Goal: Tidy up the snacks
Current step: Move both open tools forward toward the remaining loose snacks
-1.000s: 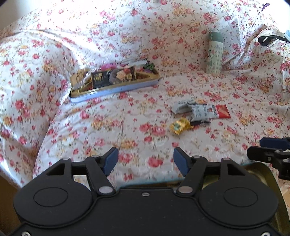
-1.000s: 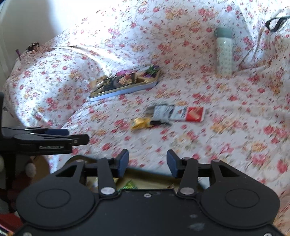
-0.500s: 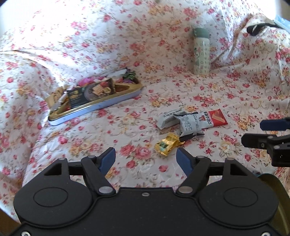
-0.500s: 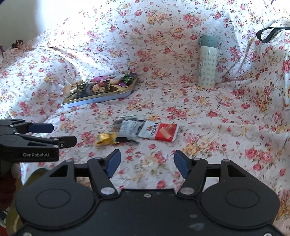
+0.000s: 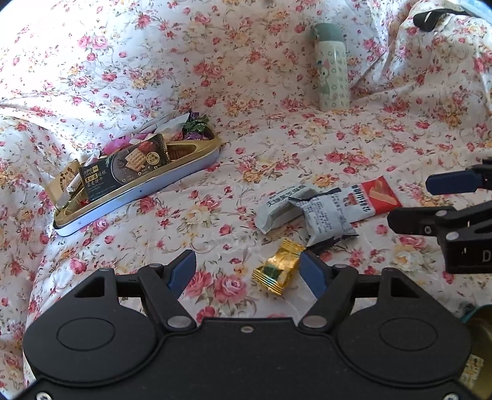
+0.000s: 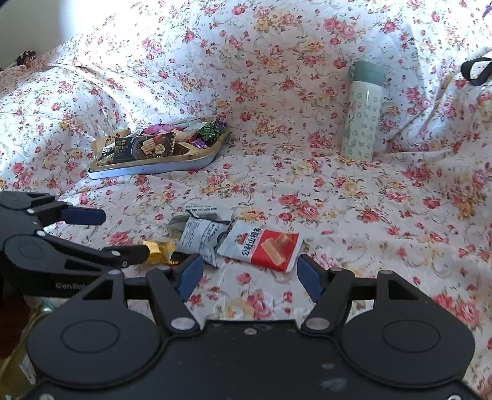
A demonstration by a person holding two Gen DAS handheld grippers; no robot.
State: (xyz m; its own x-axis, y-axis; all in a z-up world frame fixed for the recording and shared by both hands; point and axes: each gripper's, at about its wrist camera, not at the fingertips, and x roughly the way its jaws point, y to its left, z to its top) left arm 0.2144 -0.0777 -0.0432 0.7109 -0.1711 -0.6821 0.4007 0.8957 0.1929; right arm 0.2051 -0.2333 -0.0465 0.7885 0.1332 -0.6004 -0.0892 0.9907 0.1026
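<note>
A gold-wrapped candy lies on the floral bedsheet just ahead of my open, empty left gripper, nearer its right finger. Beyond it lie grey-white snack packets and a red-and-white wafer packet. My right gripper is open and empty, just short of the red-and-white packet. The gold candy shows by the left gripper's fingertip in the right wrist view. A tin tray holding several snacks lies at the far left, also in the right wrist view.
A pale green flask stands upright at the back, also in the right wrist view. A black strap lies on raised bedding at the far right. A gold-rimmed container edge shows at the lower right.
Both grippers have moved forward over the bed toward the loose snacks. The right gripper's fingers have opened wider. The gold candy now lies just ahead of the left fingers.
</note>
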